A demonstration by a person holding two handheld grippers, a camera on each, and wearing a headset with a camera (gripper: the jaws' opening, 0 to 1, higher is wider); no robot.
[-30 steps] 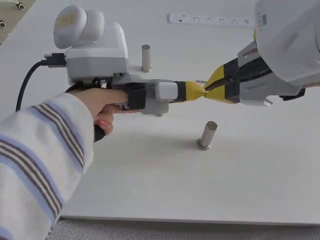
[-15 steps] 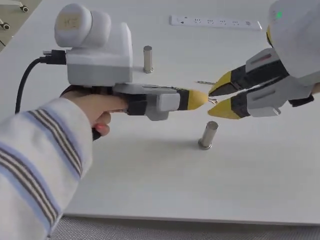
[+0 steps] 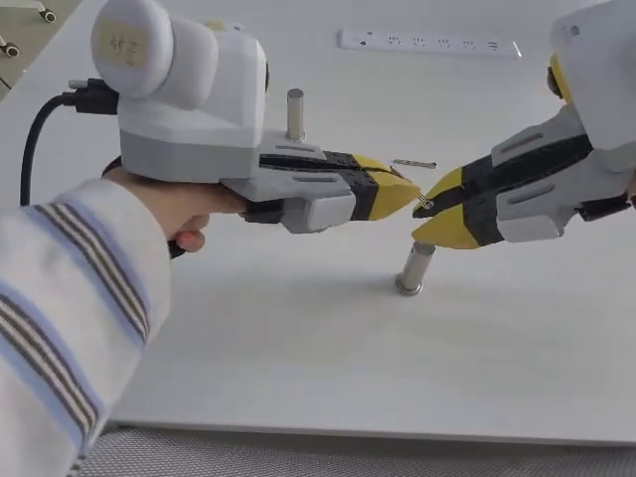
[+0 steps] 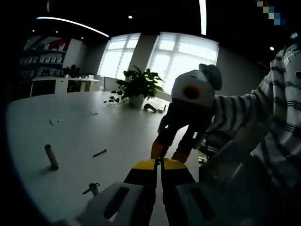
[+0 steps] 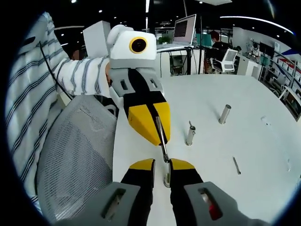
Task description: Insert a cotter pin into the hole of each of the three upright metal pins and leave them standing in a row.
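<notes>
White bench [image 3: 298, 338], with a power strip [image 3: 427, 44] at its far edge.

The left tongs [image 3: 397, 189] come in from the left of the head view. Their jaws are together and clamped on a cotter pin [image 5: 161, 136]. A second metal pin [image 3: 295, 111] stands upright behind them, farther back on the bench. The cotter pin's free end projects rightward and lies between the jaws of the right tongs [image 3: 425, 214], which stand apart. A spare cotter pin [image 3: 414, 163] lies flat just beyond. A metal pin [image 3: 412, 268] stands on its flanged base directly below the meeting point.

Assessment: the cotter pin is thin, light, stiff wire, smooth enough to pivot or slip in a loose grip. It is best held near its head, leaving the tip free. The metal pin looks solid and heavy for its size, but it could topple under side load. Steady it low on the shaft, clear of the hole.
</notes>
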